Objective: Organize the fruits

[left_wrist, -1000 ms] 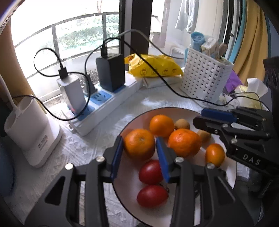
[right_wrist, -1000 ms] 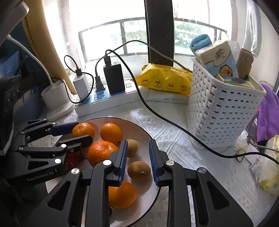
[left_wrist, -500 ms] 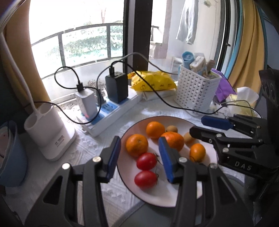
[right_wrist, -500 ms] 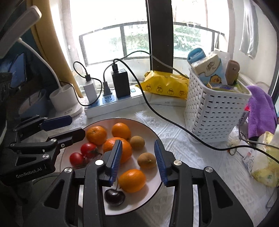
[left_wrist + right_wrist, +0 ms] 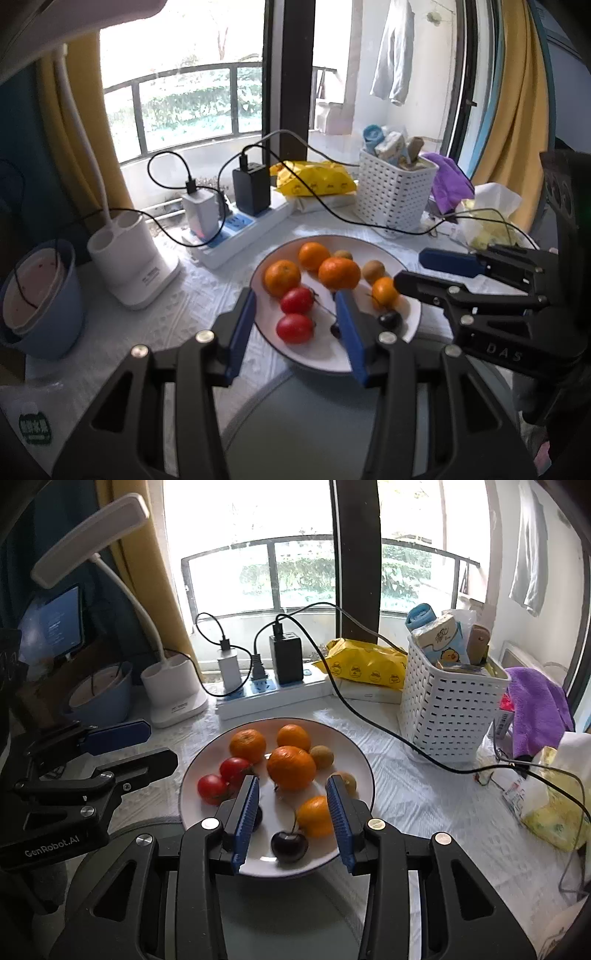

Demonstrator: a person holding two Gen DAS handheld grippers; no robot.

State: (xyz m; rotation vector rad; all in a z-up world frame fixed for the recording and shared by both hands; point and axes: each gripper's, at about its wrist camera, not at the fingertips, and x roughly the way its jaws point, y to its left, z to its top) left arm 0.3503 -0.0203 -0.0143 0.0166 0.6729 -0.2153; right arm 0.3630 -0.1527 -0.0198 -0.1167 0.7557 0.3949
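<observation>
Fruits lie together on a white plate near the front edge of the cloth-covered table, and the plate serves as the landmark.

Far left of the plate stands a blue bowl, then a white lamp base whose neck curves up to a flat head. The left gripper reaches in level from the plate's left side, its blue-padded fingers spread apart, holding nothing, tips just short of the rim. In its own view the left gripper hangs above the plate's near edge.

On the plate's left part sit two red tomatoes. Behind them is a tangerine, with another beside it and the largest one at the plate's middle. Two kiwis lie right of the middle.

The right gripper points forward over the plate's near edge, tilted downward, its jaws wide apart and empty; between them lie a dark cherry and a small orange, untouched.

Behind the plate runs a power strip with chargers plugged in. Right of it lies a yellow packet. Right of the plate stands a white basket, then a purple cloth.
</observation>
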